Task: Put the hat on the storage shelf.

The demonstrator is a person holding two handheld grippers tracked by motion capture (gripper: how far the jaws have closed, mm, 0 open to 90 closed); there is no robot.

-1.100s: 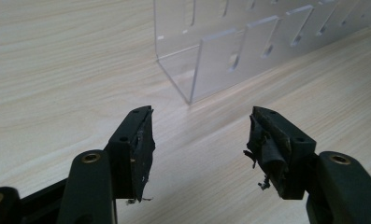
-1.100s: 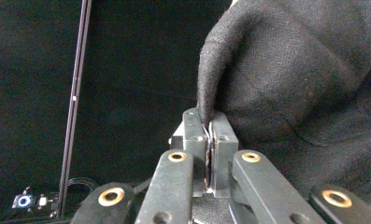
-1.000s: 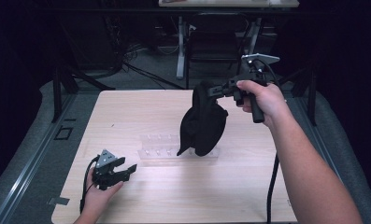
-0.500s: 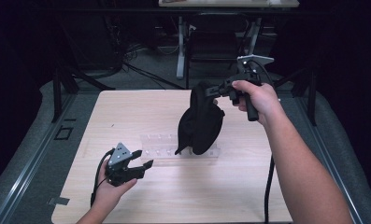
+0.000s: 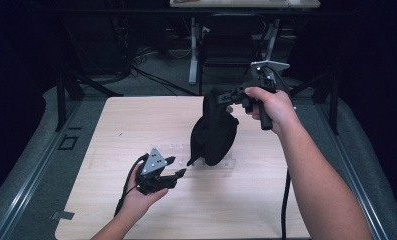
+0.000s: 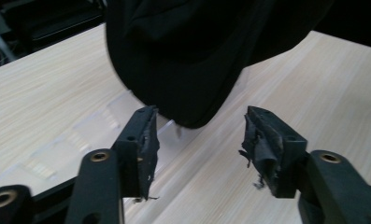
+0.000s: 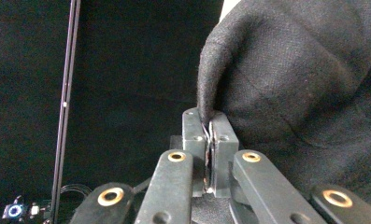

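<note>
Overhead, right claw (image 5: 225,98) pinching black cloth (image 5: 213,130) aloft, left claw (image 6: 197,135) spread beneath it.

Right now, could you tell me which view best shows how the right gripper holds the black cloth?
The right gripper view: its jaws are shut on a fold of the black cloth. The high view shows the right gripper lifting it; the left gripper view shows its hanging bottom.

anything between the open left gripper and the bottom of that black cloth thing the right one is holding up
Nothing visible does. The left gripper is open with the black cloth item's lower end just ahead of its jaws. A clear plastic tray lies flat on the table beneath it.
</note>
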